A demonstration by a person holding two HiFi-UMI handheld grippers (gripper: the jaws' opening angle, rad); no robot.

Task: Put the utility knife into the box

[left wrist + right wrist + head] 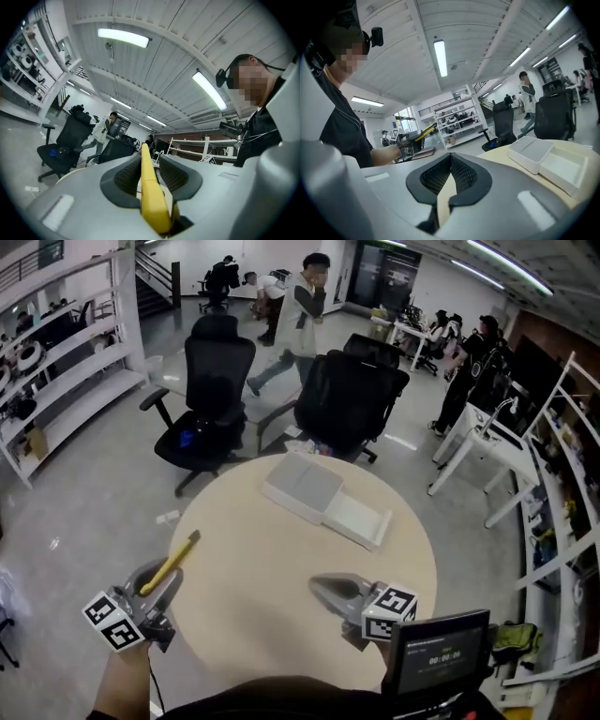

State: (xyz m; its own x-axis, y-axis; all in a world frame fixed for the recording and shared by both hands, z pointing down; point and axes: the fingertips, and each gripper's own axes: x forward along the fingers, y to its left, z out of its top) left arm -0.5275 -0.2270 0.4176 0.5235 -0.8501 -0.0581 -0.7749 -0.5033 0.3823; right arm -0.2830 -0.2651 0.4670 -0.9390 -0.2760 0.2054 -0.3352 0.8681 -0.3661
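Your left gripper [161,583] clamps the yellow utility knife [172,562] at near left, a grip only its own view confirms. Your right gripper [328,589] is pinched together, empty. The box [360,517] sits open, far across the table [272,559].

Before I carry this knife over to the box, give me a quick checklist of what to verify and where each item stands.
1. Utility knife clamped in left gripper: ok, its yellow body sits between the jaws.
2. Blade retracted: cannot tell.
3. Box open and reachable: ok, its two white halves lie side by side on the far side of the table.
4. Nothing lying between knife and box: ok.
5. Right gripper out of the way: ok, shut, empty, over the near edge.
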